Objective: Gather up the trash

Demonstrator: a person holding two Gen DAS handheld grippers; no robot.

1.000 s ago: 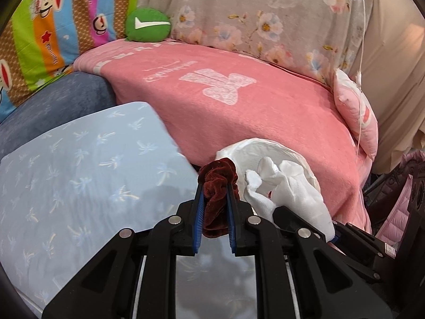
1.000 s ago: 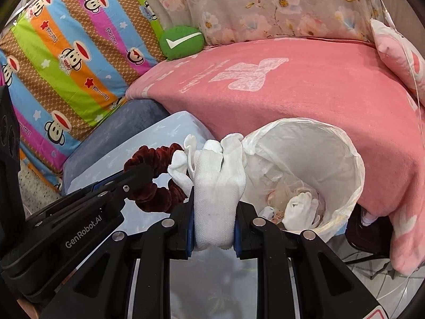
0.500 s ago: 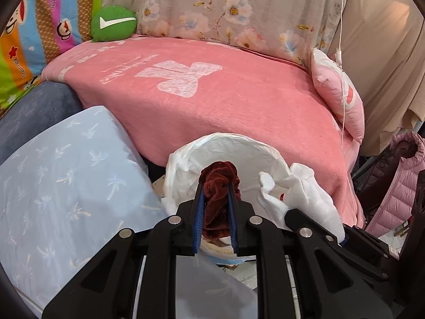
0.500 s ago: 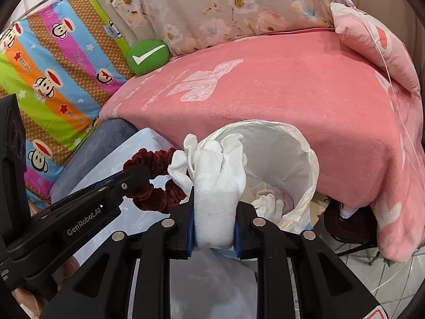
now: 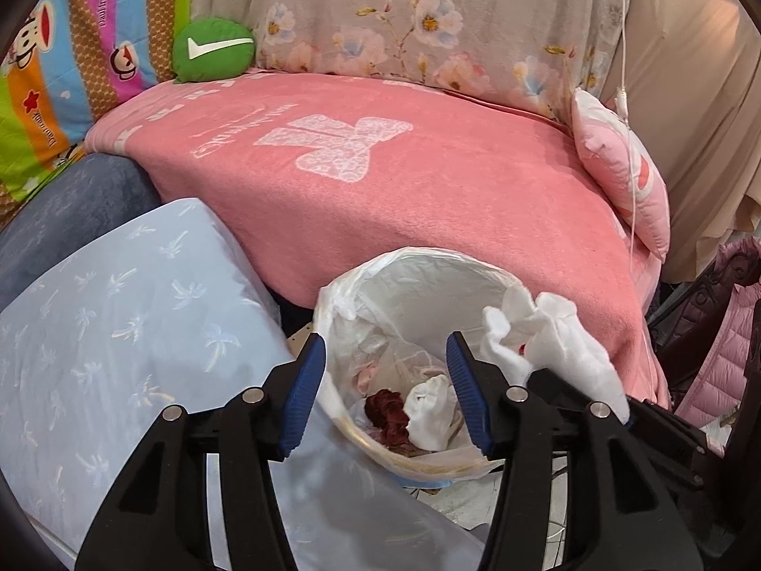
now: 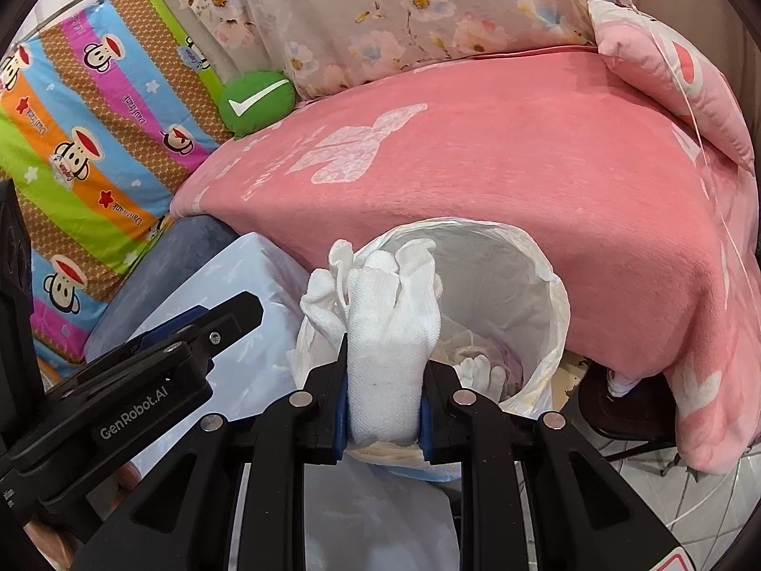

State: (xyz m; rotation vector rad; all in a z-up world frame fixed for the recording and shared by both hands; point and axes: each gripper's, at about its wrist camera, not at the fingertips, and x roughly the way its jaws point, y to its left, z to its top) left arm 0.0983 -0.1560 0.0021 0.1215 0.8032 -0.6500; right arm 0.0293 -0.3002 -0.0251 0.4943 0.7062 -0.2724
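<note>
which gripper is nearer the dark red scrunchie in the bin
Left. The left gripper hangs right above the scrunchie, jaws opening and empty; the right gripper sits beside it, clamping a white glove.

Bright bedding around a white-lined bin

A pink blanket [image 5: 428, 190] with a pale motif fills the centre; a striped multicolour monkey-print cloth [image 6: 85, 142] hangs upper left beside a green cushion [image 5: 211, 50] with a white tick. The pillow [image 5: 119, 323] lower left is pale blue with palm trees. The white bin liner [image 5: 428, 280] holds a maroon scrunchie [image 5: 387, 411]; the glove [image 6: 385, 347] is white.
</note>
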